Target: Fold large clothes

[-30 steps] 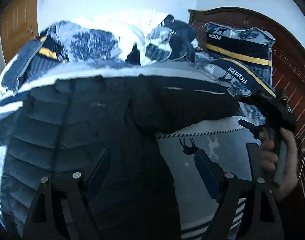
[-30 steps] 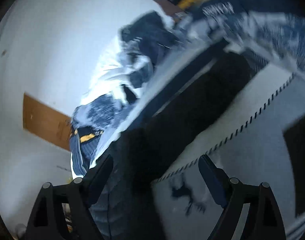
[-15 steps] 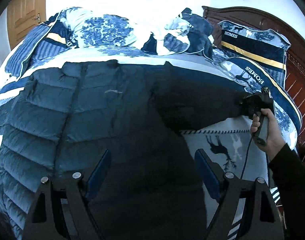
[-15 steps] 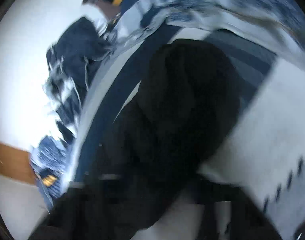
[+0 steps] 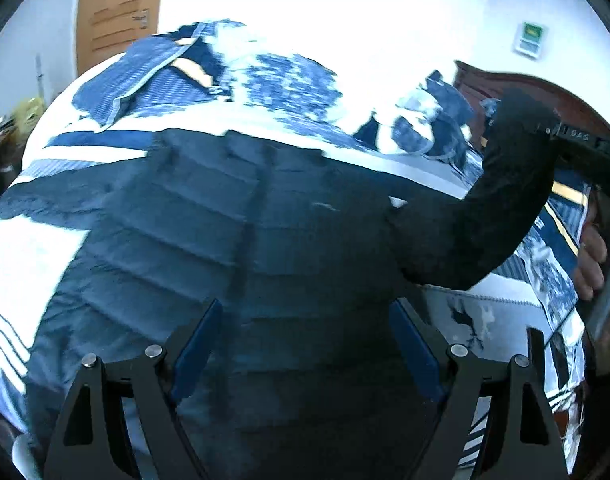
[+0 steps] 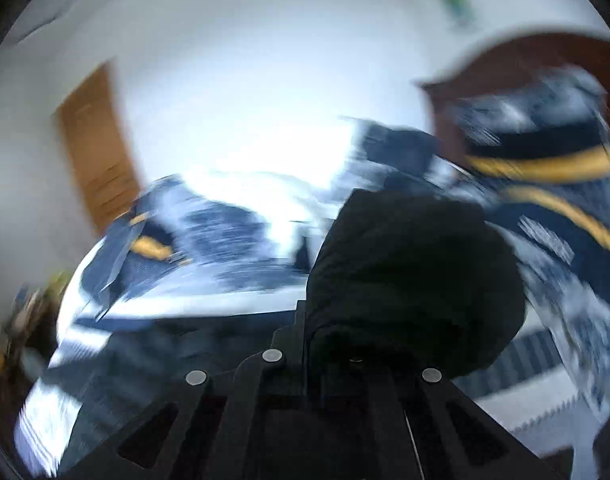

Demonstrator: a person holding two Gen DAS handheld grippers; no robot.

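A dark blue quilted puffer jacket [image 5: 233,248] lies spread flat on the bed, front up. Its right sleeve [image 5: 501,200] is lifted off the bed and arches up to the right. My right gripper [image 5: 545,130] is shut on the sleeve's cuff, with a person's hand [image 5: 593,256] on its handle. In the right wrist view the dark sleeve [image 6: 413,272] bulges over the closed right gripper [image 6: 353,354]. My left gripper [image 5: 305,344] hovers open above the jacket's lower body, nothing between its fingers.
The bed carries a blue and white patterned cover [image 5: 501,320], a rumpled quilt [image 5: 265,80] at the far side and pillows [image 6: 545,160] by the dark wooden headboard [image 5: 545,92]. A wooden door [image 5: 117,16] stands behind on the left.
My right gripper closed on the sleeve's end and raised it off the bed, rolling as it rose. The left gripper slid sideways over the jacket and stayed open.
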